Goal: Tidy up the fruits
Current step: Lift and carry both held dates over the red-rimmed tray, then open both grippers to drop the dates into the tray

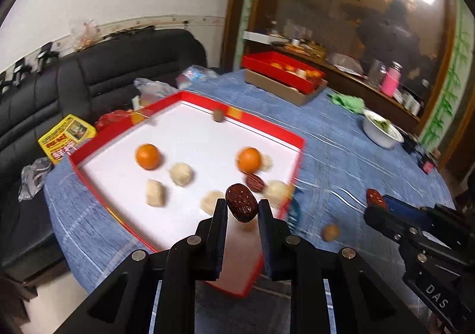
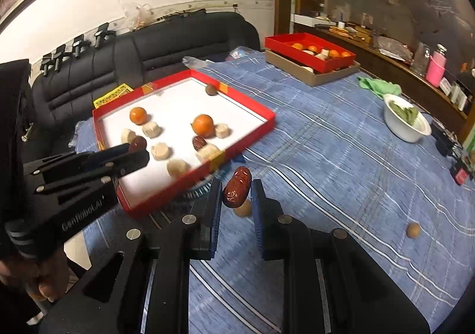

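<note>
A red tray with a white floor (image 1: 190, 138) (image 2: 184, 105) lies on the blue cloth. It holds two oranges (image 1: 147, 156) (image 1: 249, 160), several pale pieces (image 1: 181, 174), a red date (image 1: 254, 182) and a brown nut (image 1: 218, 115). My left gripper (image 1: 242, 204) is shut on a red date (image 1: 241, 202) above the tray's near right part. My right gripper (image 2: 236, 185) is shut on another red date (image 2: 237, 187) above the cloth, just right of the tray's near corner. It also shows in the left wrist view (image 1: 375, 200).
A brown nut (image 2: 244, 209) lies on the cloth under the right gripper, another lies at the right (image 2: 413, 230). A second red tray with fruit (image 2: 310, 51) sits on a cardboard box at the back. A white bowl (image 2: 406, 121) and green cloth (image 2: 378, 86) are at right. A black sofa (image 2: 148, 45) stands behind.
</note>
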Demonstrator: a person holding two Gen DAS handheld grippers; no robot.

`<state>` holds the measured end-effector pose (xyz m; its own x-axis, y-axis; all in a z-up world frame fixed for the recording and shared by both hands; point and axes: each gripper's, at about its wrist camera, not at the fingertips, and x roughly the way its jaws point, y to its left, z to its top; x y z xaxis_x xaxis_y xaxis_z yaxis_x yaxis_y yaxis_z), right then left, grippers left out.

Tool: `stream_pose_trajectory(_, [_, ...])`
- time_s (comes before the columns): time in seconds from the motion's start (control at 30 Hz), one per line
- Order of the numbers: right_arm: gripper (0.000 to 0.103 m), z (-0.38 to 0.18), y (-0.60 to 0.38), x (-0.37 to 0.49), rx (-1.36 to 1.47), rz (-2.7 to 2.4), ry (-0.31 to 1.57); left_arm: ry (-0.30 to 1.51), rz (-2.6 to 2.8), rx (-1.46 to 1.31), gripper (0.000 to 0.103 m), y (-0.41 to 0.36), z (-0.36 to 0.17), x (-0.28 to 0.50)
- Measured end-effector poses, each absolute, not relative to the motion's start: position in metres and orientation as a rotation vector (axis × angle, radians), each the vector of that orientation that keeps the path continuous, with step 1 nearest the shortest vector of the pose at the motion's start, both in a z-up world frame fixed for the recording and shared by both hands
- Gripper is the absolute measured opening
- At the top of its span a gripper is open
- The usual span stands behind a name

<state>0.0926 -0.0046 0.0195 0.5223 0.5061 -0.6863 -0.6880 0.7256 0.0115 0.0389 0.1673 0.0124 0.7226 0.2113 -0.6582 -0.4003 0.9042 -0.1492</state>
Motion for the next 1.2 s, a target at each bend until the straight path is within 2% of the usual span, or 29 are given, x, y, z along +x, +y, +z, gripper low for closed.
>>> stream_pose_trajectory(0.27, [0.019,0.02,0.043,0.127,-0.223,0.788,0.732,0.708,0.448,-0.327,0.02,0.217,0.012,0.067])
stream_pose_trajectory(0.63, [0.019,-0.003,0.115,0.194,-0.21,0.808,0.789,0.753,0.482,-0.322,0.02,0.237,-0.001,0.11])
stream_pose_trajectory(1.2, [0.019,-0.024,0.14,0.219,-0.206,0.824,0.836,0.798,0.549,-0.348,0.021,0.266,-0.016,0.127])
